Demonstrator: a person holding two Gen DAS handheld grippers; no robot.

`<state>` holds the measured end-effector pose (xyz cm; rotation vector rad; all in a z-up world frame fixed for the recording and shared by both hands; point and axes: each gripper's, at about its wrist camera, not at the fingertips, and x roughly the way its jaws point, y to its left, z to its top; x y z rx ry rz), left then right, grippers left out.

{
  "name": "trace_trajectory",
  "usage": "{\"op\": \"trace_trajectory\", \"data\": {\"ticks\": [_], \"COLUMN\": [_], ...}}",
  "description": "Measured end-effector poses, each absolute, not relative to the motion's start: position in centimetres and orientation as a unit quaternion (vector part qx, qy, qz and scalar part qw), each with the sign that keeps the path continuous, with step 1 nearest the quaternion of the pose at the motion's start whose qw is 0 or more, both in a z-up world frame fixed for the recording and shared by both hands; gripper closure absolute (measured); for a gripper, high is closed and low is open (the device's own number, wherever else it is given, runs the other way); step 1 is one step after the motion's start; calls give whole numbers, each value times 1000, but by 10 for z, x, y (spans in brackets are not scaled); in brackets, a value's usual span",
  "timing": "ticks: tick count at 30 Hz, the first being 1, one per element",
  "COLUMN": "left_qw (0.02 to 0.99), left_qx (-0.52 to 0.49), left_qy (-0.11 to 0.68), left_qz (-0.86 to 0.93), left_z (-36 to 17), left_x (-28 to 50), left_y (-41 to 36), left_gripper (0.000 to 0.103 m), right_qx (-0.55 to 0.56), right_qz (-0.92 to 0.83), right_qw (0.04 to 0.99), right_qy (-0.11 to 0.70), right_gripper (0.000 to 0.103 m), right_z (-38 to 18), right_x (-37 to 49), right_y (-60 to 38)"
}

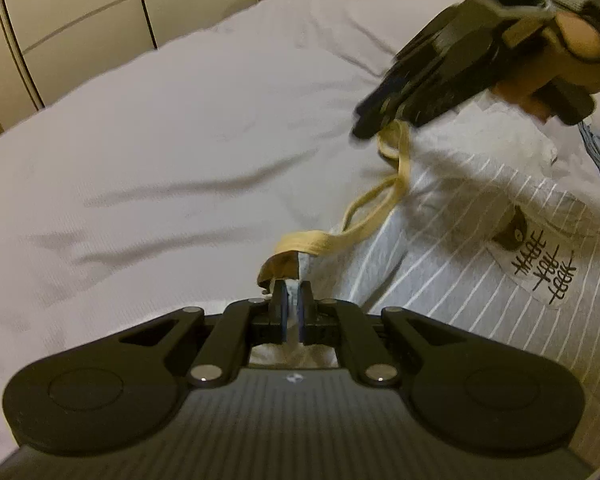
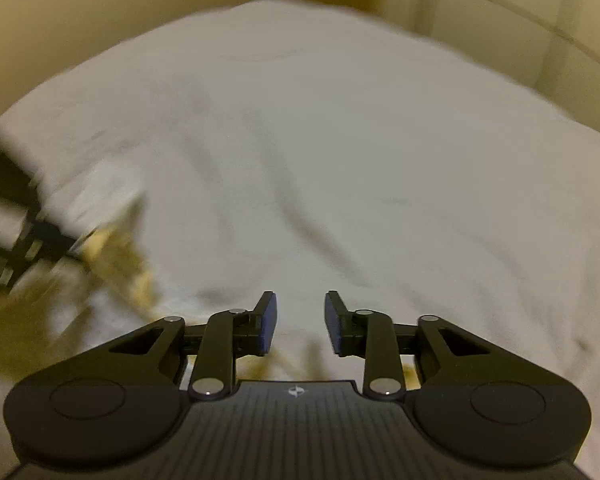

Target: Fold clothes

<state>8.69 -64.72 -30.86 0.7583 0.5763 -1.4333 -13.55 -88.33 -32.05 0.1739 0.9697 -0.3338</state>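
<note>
one shirt (image 1: 480,216), perhaps two grippers (image 1: 293,300)

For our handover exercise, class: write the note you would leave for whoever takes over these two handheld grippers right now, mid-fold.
Left gripper: shut on the striped grey shirt, pinching its edge near the tan neckband.
Right gripper: open, nothing between its fingers, hovering over the white bedsheet. In the left wrist view it sits just above the far end of the neckband; the picture is blurred, so contact cannot be told.
Shirt lies on the bed, pocket print facing up.
Done: one side gripped.
Left: probably grip the other side with the right gripper, then make the folds; none shows yet.
</note>
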Motion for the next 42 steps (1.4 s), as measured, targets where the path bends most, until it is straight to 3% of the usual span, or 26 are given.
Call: {"op": "trace_trajectory", "data": {"ticks": [3,6,10,12,15,16,21,29,31,33,42], "left_qw": [655,648,646,652,669,676,691,704,705,705,681], "left_qx": [334,344,346,342,338,334,297,278,264,259,339], "left_qy": [231,208,195,204,218,225,267,300,306,305,351], "left_qz": [-638,-646,-652,-646,-625,-618,-602,-580,-583,-586,-546], "left_z": [-302,-300,-303,-307,-316,-318,-326,-343,-341,-336,-368], "left_x": [86,78,71,73,79,81,96,120,129,141,200], "left_y": [-645,-639,-635,-636,-641,-642,-654,-696,-700,-697,-669], "left_gripper": [101,101,101,100,93,93,83,81,73,66,65], "right_qx": [46,22,12,-10,34,56,118,250,257,237,217], "right_qz": [-69,-37,-23,-56,-173,-185,-174,-302,-306,-300,-303], "right_qw": [851,836,837,851,876,878,879,858,857,860,824], "right_qy": [518,547,547,522,449,438,428,333,325,338,426], "right_gripper": [63,51,55,68,61,55,51,50,49,47,47], "right_z": [-341,-358,-371,-369,-350,-345,-331,-313,-306,-306,-351], "right_x": [-107,-90,-69,-65,-70,-73,-88,-127,-132,-141,-196], "right_y": [-873,-868,-863,-868,-899,-908,-928,-978,-984,-980,-963]}}
